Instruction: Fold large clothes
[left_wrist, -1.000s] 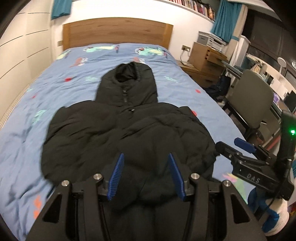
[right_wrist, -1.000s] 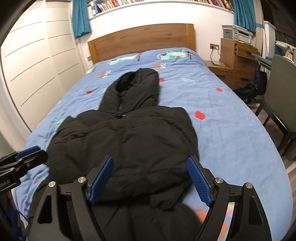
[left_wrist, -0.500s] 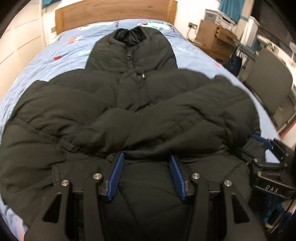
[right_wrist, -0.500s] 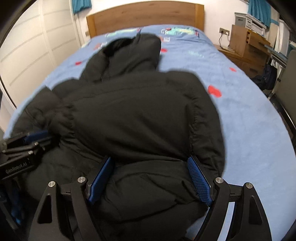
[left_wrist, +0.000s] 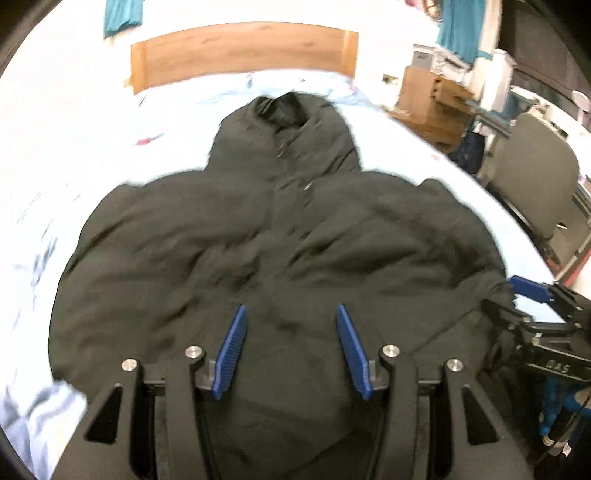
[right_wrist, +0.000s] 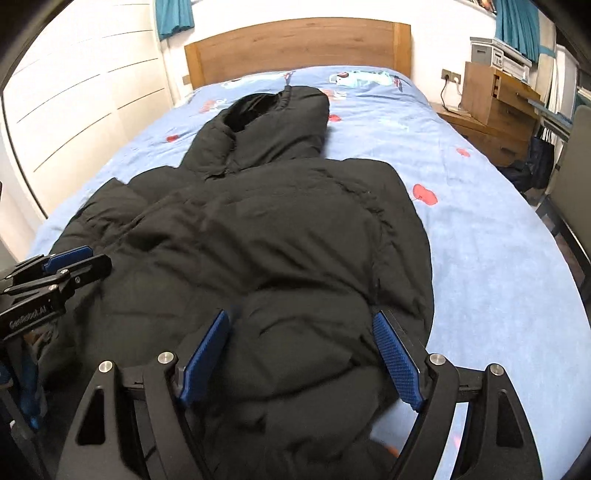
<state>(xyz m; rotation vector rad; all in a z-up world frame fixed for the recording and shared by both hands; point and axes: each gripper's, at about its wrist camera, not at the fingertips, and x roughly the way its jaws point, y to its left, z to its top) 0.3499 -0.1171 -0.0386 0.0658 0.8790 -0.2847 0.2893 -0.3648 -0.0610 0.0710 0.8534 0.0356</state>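
A black hooded puffer jacket (right_wrist: 277, 240) lies front-up on the blue bed (right_wrist: 498, 258), its hood toward the headboard. My right gripper (right_wrist: 301, 354) is at the jacket's near right hem, and a thick bulge of fabric fills the gap between its wide-set blue pads. My left gripper (left_wrist: 291, 350) is at the near left hem of the jacket (left_wrist: 280, 240), with its pads half apart and fabric bunched between them. Each gripper shows in the other's view: the left gripper (right_wrist: 70, 262) at the left edge, the right gripper (left_wrist: 517, 299) at the right edge.
A wooden headboard (right_wrist: 295, 48) closes the far end of the bed. White wardrobe doors (right_wrist: 74, 110) run along the left. A wooden nightstand (right_wrist: 491, 110) and a grey chair (left_wrist: 535, 184) stand close on the right.
Both grippers have sunk toward the bed with the hem. The jacket swelled up toward the cameras half a second ago and has since settled flatter on the sheet.
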